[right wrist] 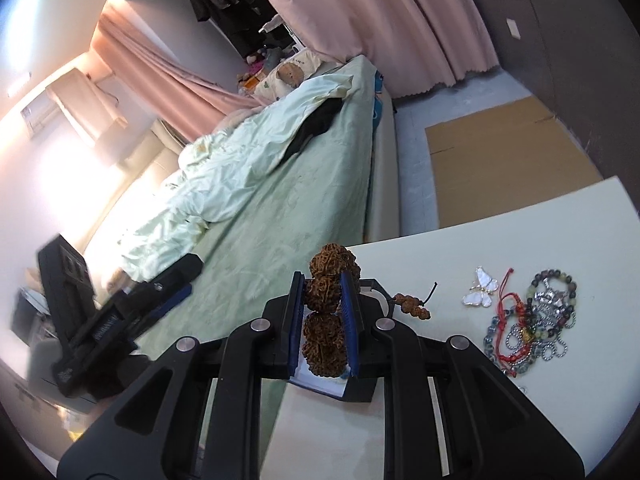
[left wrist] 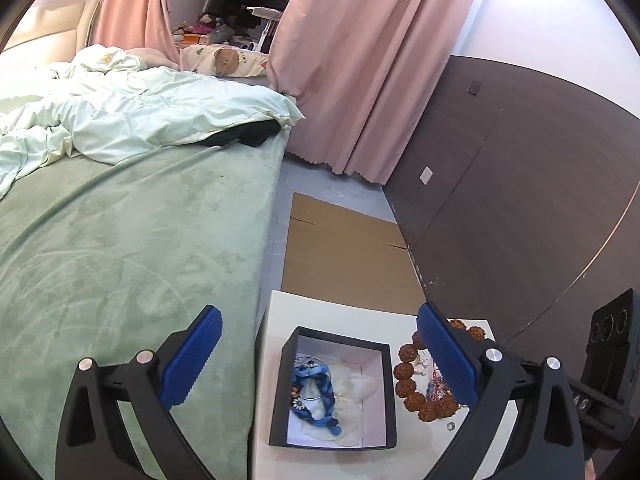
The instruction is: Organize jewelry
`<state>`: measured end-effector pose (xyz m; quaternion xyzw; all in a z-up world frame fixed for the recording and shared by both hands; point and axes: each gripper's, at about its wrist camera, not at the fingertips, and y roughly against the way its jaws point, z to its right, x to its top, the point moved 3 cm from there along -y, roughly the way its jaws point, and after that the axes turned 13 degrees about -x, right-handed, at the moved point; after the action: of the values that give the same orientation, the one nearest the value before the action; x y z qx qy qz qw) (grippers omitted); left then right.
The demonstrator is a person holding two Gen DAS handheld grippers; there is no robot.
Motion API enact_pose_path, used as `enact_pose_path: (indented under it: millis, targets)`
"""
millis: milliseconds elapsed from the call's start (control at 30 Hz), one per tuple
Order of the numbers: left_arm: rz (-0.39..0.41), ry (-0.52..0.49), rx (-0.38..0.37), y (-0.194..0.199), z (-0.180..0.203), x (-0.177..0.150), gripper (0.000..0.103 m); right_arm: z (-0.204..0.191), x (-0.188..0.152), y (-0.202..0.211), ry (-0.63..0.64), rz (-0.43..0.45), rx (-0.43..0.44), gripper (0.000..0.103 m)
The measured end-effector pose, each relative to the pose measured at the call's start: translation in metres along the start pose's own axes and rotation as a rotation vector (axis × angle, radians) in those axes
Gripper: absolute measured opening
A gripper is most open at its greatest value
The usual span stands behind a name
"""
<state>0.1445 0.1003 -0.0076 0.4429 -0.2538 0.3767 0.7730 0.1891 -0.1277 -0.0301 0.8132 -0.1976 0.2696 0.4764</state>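
My right gripper (right wrist: pixel 325 280) is shut on a brown rudraksha bead bracelet (right wrist: pixel 325 320) and holds it over the black box (right wrist: pixel 356 394) on the white table (right wrist: pixel 520 216). In the left wrist view the black open box (left wrist: pixel 390 396) holds a blue braided band (left wrist: pixel 316 380) and pale shell pieces. The brown bead bracelet (left wrist: pixel 406 372) shows just right of the box. My left gripper (left wrist: pixel 318 328) is open and empty above the box. A butterfly pendant (right wrist: pixel 482 286) and a heap of bracelets and chains (right wrist: pixel 536 320) lie on the table's right side.
A bed with a green cover (left wrist: pixel 120 248) lies left of the table. Flat cardboard (left wrist: pixel 340 252) lies on the floor beyond it. A dark wood wall panel (left wrist: pixel 520 200) is on the right, pink curtains (left wrist: pixel 360 60) behind.
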Motion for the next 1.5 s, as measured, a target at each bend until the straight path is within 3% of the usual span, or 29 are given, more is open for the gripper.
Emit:
enact_pose_path:
  millis: [67,267,400,567,1067,1400,1500]
  targets:
    - [0.002,0.008,0.000,0.002,-0.003,0.000,0.095,-0.009,-0.003,-0.005,0.026,0.006,-0.032,0.019]
    - [0.007,0.030,-0.007,0.009,-0.010,0.001,0.095,-0.030,-0.014,-0.032,0.048,-0.077,0.007,0.022]
    - [0.003,0.025,-0.009,0.011,-0.008,-0.001,0.095,-0.024,-0.013,-0.015,0.042,-0.027,-0.005,0.054]
    - [-0.007,0.015,-0.020,0.009,0.000,-0.006,0.095,-0.005,-0.008,0.004,0.021,0.002,-0.018,0.065]
    - [-0.074,-0.045,-0.075,-0.021,0.048,-0.029,0.095,0.068,-0.007,0.034,-0.099,-0.016,-0.083,0.065]
    - [-0.149,-0.109,-0.148,-0.058,0.094,-0.055,0.095,0.128,-0.013,0.037,-0.207,-0.083,-0.170,0.065]
    - [-0.173,-0.120,-0.169,-0.069,0.102,-0.062,0.089,0.142,-0.016,0.035,-0.224,-0.102,-0.199,0.065]
